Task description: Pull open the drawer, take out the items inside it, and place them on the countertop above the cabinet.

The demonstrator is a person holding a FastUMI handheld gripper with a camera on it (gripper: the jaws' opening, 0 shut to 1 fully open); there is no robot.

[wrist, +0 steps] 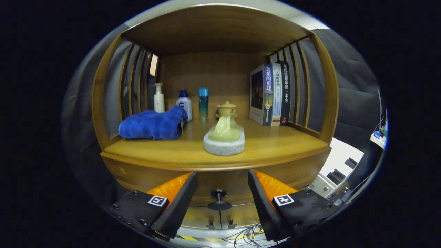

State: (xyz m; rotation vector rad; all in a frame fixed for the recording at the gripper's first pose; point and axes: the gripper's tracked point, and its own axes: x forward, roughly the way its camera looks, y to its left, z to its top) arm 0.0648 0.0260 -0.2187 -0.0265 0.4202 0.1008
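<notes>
Drawer looks closed; gripper spread wide around its knob, grasping nothing; sponge sits at the counter's front edge.

We see a staged home corner: a wooden cabinet holding books, toiletry bottles and a teapot, ringed by dark cloth.

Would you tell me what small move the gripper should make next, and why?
The gripper, fingers open, frames the knob of a drawer that looks shut, while a towel and teapot sit on the countertop. That fits a drawer yet unopened or one emptied and reclosed; only for the former would I ease forward and close on the knob.
</notes>
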